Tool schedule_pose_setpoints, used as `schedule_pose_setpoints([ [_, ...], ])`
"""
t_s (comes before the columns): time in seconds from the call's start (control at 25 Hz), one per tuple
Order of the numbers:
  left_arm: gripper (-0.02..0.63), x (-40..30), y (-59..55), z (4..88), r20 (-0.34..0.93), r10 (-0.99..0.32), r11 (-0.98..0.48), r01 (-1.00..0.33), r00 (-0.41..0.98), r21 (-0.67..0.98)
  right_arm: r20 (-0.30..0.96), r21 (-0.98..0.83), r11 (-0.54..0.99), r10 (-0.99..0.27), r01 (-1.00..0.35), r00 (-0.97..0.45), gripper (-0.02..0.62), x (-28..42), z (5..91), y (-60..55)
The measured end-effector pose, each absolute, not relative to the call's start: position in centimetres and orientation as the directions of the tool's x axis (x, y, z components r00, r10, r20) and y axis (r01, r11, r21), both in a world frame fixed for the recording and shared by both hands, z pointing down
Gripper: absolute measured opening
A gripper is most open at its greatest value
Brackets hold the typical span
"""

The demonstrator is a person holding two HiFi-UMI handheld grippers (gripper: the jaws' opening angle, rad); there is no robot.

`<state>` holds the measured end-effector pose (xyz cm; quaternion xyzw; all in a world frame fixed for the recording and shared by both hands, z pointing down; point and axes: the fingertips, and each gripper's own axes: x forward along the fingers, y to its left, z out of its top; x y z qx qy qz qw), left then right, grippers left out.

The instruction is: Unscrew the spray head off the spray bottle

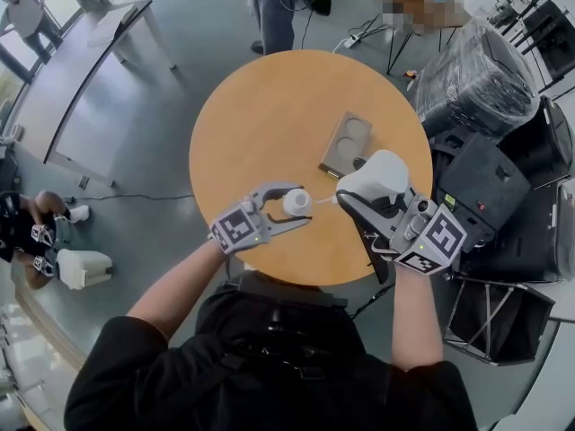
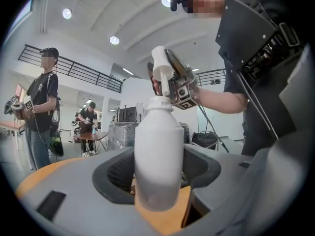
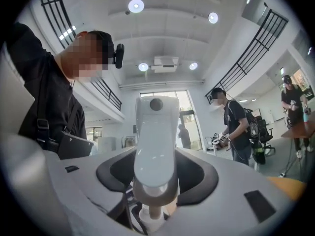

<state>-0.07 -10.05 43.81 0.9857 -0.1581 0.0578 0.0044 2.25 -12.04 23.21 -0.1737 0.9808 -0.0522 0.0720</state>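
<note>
The white spray bottle (image 2: 158, 151) is held up over the near edge of the round wooden counter (image 1: 269, 106), not resting on it. Its neck points toward the spray head (image 3: 155, 132). The left tool (image 1: 289, 205) is clamped on the bottle's body, with a dark pad pressed against each side. The right tool (image 1: 352, 196) grips the white spray head between its pads, with the head's dark round nozzle facing away from the tool. A thin white tube (image 1: 325, 201) bridges the short gap between the bottle's mouth and the head, so the two parts sit close together over the near side of the counter. It is not clear whether the cap threads are fully free. Farther back on the counter, right of its middle, lies a flat grey tray (image 1: 346, 144) with two round hollows. Off the counter's right side stands a dark bundle wrapped in clear film (image 1: 476, 83), with black cases (image 1: 490, 182) below it. On the floor to the left of the counter sits a white jug (image 1: 83, 268). Beyond the far edge of the counter a person (image 1: 274, 12) stands.
</note>
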Motion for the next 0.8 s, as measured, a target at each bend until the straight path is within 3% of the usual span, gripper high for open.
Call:
schedule_pose_setpoints([
  [0.28, 0.307, -0.6, -12.2, 45.7, 0.103, -0.367, -0.93, -0.367, 0.924, -0.028, 0.098, -0.205, 0.868, -0.441, -0.451, -0.892, 0.237, 3.0, 32.5, -15.7],
  [0.8, 0.307, 1.0, -16.4, 53.7, 0.104, -0.407, -0.912, -0.41, 0.907, 0.006, 0.411, -0.388, 0.725, -0.417, -0.569, -0.811, 0.236, 4.7, 52.7, -19.7],
])
